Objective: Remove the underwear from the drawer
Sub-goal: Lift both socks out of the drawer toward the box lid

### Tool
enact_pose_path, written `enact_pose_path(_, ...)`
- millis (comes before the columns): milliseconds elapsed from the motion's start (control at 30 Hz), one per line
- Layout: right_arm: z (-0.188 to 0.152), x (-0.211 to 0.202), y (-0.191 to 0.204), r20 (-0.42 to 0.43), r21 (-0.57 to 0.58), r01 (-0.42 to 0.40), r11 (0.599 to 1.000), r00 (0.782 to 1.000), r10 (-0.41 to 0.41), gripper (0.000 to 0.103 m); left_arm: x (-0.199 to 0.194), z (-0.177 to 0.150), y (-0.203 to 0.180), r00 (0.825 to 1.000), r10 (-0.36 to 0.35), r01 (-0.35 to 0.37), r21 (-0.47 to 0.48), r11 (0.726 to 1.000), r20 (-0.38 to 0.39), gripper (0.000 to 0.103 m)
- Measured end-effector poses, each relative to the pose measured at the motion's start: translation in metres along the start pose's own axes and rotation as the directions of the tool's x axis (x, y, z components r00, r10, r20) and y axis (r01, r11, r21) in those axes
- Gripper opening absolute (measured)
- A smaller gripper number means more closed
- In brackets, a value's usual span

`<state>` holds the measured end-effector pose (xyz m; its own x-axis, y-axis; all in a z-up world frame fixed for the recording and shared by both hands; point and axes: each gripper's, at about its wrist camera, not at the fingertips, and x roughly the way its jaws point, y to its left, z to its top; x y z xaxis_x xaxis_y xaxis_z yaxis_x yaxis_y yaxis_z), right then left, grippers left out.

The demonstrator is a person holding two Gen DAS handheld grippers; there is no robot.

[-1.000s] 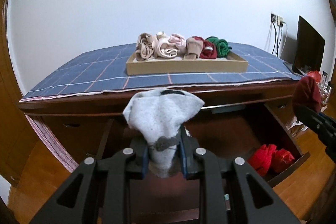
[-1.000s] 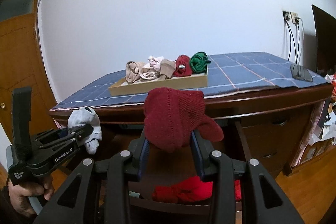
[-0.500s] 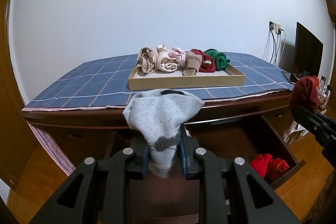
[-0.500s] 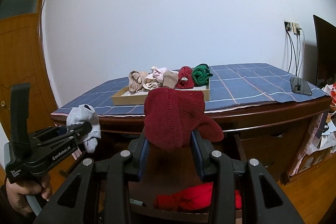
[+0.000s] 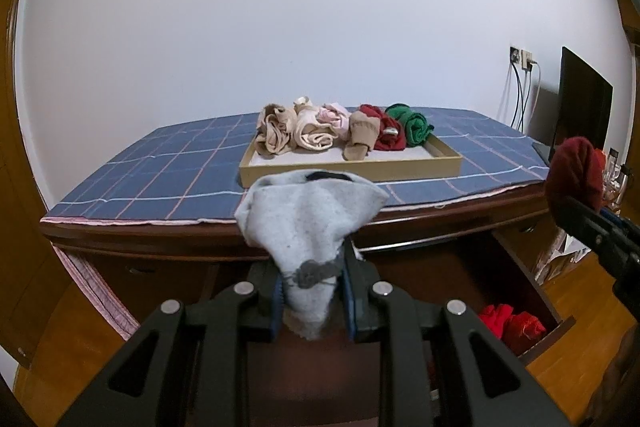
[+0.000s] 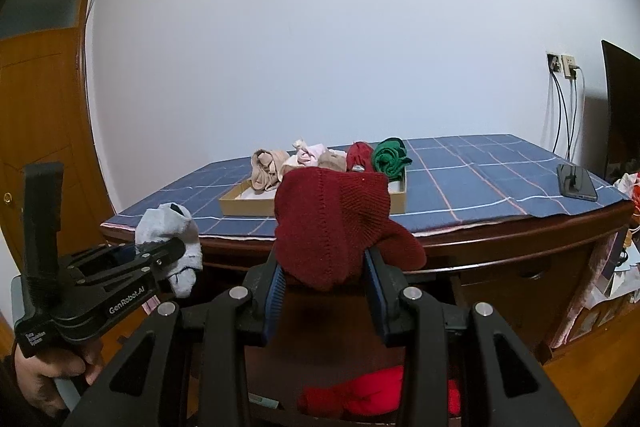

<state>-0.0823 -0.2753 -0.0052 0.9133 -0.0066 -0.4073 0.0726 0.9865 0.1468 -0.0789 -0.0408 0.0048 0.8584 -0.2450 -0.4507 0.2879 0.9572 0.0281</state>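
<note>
Left wrist view: your left gripper (image 5: 312,287) has its jaws clamped on a grey piece (image 5: 308,223), lifted clear of the drawer (image 5: 556,331).
Your right gripper (image 6: 326,287) pinches a maroon piece (image 6: 332,223); the tray (image 5: 352,169) waits at 12 o'clock on the counter (image 5: 180,183), red bundles (image 5: 510,321) left at 4 o'clock.

The left gripper (image 5: 312,293) is held raised and level, fingers clamped on a grey garment (image 5: 308,223). The right gripper (image 6: 326,285) is held alongside, fingers clamped on a dark red garment (image 6: 334,227).
</note>
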Motion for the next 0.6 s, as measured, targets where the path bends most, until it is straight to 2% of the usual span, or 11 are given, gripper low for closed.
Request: enact_pose_path(600, 0.015, 0.010, 0.012, 0.015, -0.019, -0.022, 1.000, 1.000, 0.022, 0.039, 0.008, 0.020, -0.003, 1.000, 0.000, -0.001, 0.012, 1.000, 0.021, 0.021)
